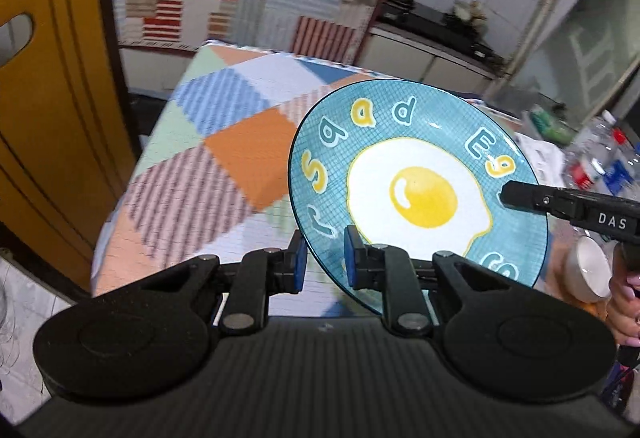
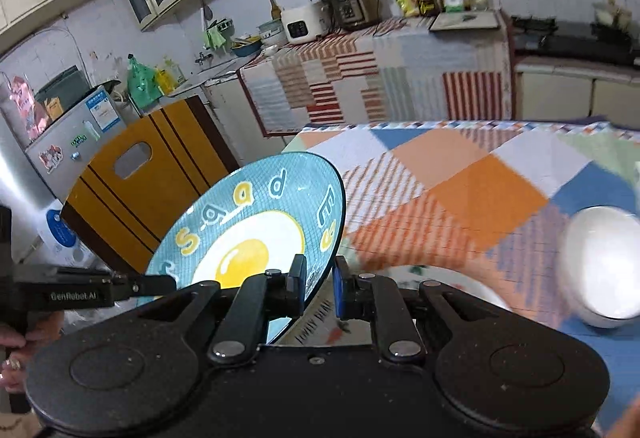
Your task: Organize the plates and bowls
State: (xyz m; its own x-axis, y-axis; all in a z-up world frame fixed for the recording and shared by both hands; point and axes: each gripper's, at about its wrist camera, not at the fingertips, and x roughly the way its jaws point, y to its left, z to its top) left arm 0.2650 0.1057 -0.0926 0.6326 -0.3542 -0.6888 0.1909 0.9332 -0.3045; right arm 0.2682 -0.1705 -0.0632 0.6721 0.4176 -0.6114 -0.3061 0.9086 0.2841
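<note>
Grippers, left (image 1: pixel 326 258) and right (image 2: pixel 318 284), both clamp blue plate (image 1: pixel 416 190) above checkered table (image 1: pixel 224 142) near white bowl (image 2: pixel 604 266).

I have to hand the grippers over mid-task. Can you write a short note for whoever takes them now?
Left gripper: shut on the rim of the blue egg plate, held tilted above the checked tablecloth.
Right gripper: shut on the opposite rim.
White bowl: on the table, to the right; a second plate lies under the right gripper.
Done: plate lifted.
Left: set it down, stack the rest.
</note>
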